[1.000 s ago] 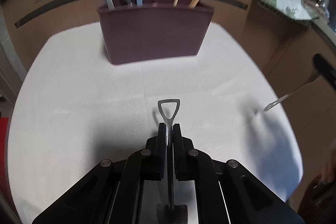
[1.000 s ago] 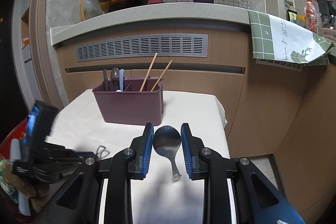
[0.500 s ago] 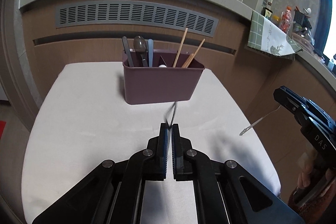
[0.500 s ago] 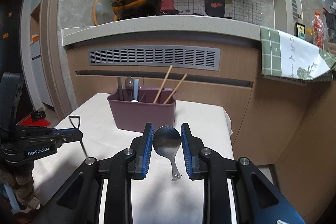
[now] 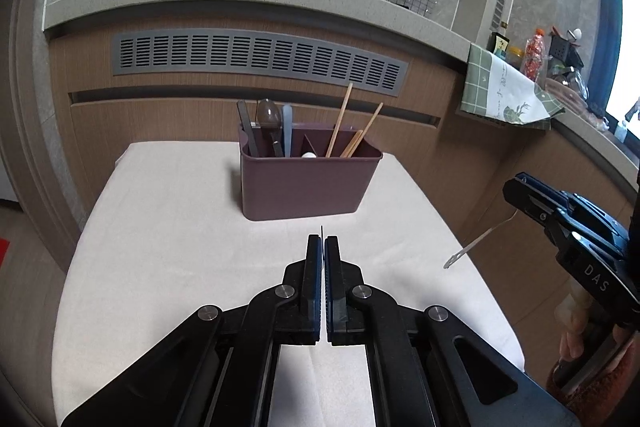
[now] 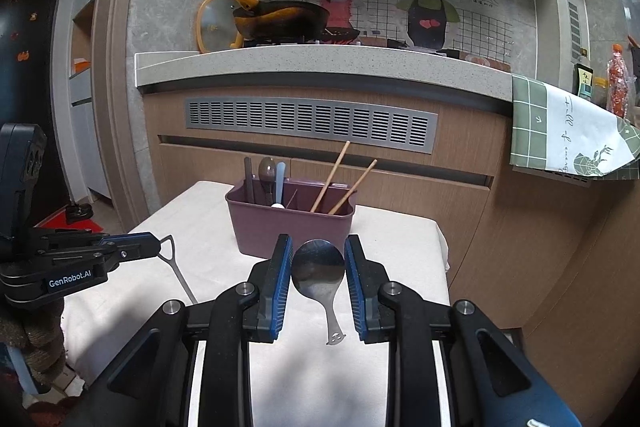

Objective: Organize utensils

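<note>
My left gripper (image 5: 322, 243) is shut on a thin metal utensil (image 5: 321, 231) that shows here only edge-on. The right wrist view shows its triangular loop handle (image 6: 168, 243) sticking out of the left gripper (image 6: 154, 247), above the cloth-covered table (image 5: 180, 227). My right gripper (image 6: 319, 247) is shut on the bowl of a metal spoon (image 6: 319, 267), handle hanging down. It is also at the right edge of the left wrist view, right gripper (image 5: 516, 187), spoon handle (image 5: 476, 243). A maroon utensil holder (image 5: 308, 187) (image 6: 292, 227) stands at the table's far end, ahead of both grippers.
The holder's left section has a dark spoon (image 5: 269, 115) and flat handles; its right section has wooden chopsticks (image 5: 340, 119). Behind the table runs a wooden counter front with a grey vent (image 5: 256, 57). A checked towel (image 6: 560, 135) hangs at right. A person's hand (image 5: 572, 327) holds the right gripper.
The left gripper closed fully on the loop-handled utensil and lifted it off the cloth, its view tilting up toward the holder. The right gripper rose a little, still holding the spoon.
</note>
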`<state>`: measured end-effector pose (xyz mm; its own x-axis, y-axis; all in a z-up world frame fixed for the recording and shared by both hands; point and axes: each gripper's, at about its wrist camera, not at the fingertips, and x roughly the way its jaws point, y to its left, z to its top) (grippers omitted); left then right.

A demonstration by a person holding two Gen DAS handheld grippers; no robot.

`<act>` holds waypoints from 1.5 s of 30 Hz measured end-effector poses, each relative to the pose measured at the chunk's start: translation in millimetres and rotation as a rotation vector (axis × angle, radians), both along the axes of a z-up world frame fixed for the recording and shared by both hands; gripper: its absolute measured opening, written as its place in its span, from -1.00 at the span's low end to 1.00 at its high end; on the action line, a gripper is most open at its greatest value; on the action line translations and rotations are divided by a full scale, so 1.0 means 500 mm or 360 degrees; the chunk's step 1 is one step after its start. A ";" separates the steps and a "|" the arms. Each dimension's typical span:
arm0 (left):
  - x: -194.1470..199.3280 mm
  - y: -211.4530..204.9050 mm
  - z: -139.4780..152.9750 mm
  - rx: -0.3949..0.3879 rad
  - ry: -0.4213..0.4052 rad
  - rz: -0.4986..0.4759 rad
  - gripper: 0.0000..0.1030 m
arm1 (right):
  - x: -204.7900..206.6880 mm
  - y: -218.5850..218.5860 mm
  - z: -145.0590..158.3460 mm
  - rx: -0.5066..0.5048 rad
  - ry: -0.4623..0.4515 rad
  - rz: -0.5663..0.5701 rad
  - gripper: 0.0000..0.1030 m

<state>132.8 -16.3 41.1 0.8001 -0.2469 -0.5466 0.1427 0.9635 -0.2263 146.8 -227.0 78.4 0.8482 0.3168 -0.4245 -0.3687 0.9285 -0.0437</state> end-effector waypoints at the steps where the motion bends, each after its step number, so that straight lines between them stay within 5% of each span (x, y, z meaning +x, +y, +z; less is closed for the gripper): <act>1: -0.001 0.001 0.004 -0.0005 -0.0007 -0.0003 -0.99 | 0.000 0.001 0.001 0.0000 0.0002 0.0001 -0.54; 10: 0.004 0.010 0.004 -0.0020 0.0010 -0.0007 -1.00 | 0.001 0.001 -0.003 0.0006 0.0028 -0.0002 -0.54; 19: 0.051 0.003 -0.075 -0.0071 0.0220 -0.0141 -0.78 | 0.008 -0.031 -0.015 -0.0006 0.0049 -0.0062 -0.54; 22: 0.070 -0.029 -0.120 -0.0043 0.0363 -0.0289 -0.47 | 0.010 -0.057 -0.017 0.0024 0.0074 -0.0094 -0.54; 27: 0.076 -0.072 -0.189 -0.0150 0.0653 -0.0426 -0.45 | 0.013 -0.091 -0.034 0.0020 0.0111 -0.0140 -0.54; 33: 0.091 -0.015 -0.244 -0.0366 0.0752 -0.0084 -0.45 | 0.019 -0.116 -0.057 0.0057 0.0151 -0.0165 -0.54; 37: 0.111 0.001 -0.276 -0.0498 0.0775 -0.0080 -0.45 | 0.026 -0.120 -0.064 0.0082 0.0162 -0.0152 -0.54; 42: 0.128 -0.023 -0.278 -0.0431 0.0694 -0.0114 -0.47 | 0.036 -0.115 -0.065 0.0110 0.0175 -0.0142 -0.54; 45: 0.142 -0.036 -0.272 -0.0316 0.0686 -0.0104 -0.82 | 0.039 -0.110 -0.059 0.0113 0.0171 -0.0141 -0.54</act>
<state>203.8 -34.3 -95.0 0.4903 -0.4223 -0.7624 0.0543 0.8879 -0.4569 166.4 -281.9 48.7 0.8251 0.2754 -0.4933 -0.2844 0.9569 0.0585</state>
